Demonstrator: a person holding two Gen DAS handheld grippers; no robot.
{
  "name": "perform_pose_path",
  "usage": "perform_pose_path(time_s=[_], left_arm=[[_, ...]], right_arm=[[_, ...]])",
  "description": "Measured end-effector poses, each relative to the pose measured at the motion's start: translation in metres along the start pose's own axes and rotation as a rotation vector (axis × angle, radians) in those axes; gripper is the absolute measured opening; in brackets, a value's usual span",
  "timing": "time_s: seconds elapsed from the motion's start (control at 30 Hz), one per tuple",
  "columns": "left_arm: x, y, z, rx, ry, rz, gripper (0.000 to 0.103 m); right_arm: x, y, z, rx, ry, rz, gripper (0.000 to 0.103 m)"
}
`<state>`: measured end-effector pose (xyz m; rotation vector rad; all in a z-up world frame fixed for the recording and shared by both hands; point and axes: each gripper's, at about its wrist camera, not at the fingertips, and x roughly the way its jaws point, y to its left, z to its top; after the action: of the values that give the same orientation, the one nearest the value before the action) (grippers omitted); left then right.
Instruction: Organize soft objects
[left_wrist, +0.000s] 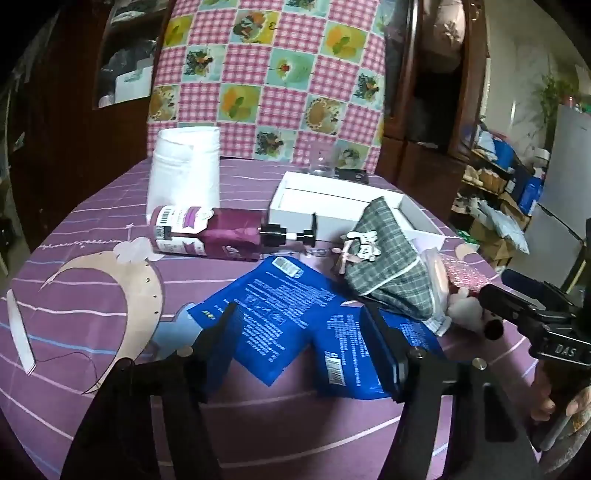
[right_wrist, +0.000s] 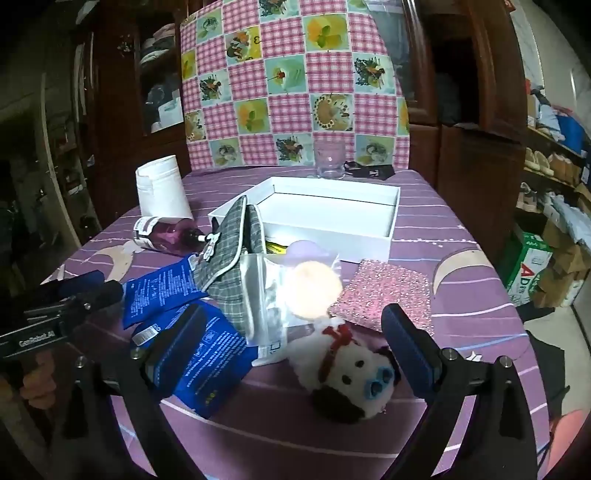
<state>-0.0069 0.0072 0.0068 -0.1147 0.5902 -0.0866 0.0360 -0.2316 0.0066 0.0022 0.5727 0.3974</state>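
Note:
My left gripper (left_wrist: 303, 332) is open low over two blue packets (left_wrist: 280, 306) that lie flat on the purple tablecloth, its fingers standing either side of them. A grey plaid pouch (left_wrist: 388, 258) leans on the white box (left_wrist: 332, 203) just beyond. My right gripper (right_wrist: 299, 332) is open wide, with a white and dark plush toy (right_wrist: 351, 376) lying between its fingers, untouched. Behind the toy are a clear bag holding a pale round puff (right_wrist: 310, 291) and a pink glitter pouch (right_wrist: 384, 295). The plaid pouch (right_wrist: 236, 258) and blue packets (right_wrist: 207, 354) sit to the left.
A purple pump bottle (left_wrist: 207, 232) lies on its side left of the box. A white roll (left_wrist: 184, 166) stands at the back left and a glass jar (right_wrist: 328, 158) behind the box. A chequered cloth hangs behind the table. Shelves with boxes are to the right.

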Motion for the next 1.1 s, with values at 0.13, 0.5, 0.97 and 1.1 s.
perform_pose_path(time_s=[0.13,0.5,0.97,1.1], left_arm=[[-0.0008,-0.0001,0.0003,-0.006,-0.007,0.016,0.066],[0.0006,0.0056,-0.0006,-0.033,-0.001,0.086,0.07],[0.005,0.0053,-0.0007,-0.032,0.023,0.079,0.07],[0.0053,0.0052,-0.0008,-0.031,0.024,0.078,0.07]], right_arm=[[-0.0007,0.001,-0.0009,-0.005,-0.004,0.007,0.096],[-0.0066,-0.0029,0.0012,0.019,-0.025,-0.052,0.096],[-0.0089,-0.0004,0.0007,0.0,-0.043,-0.029,0.095],[-0.0087,0.0004,0.0001,-0.005,-0.041,-0.027,0.095]])
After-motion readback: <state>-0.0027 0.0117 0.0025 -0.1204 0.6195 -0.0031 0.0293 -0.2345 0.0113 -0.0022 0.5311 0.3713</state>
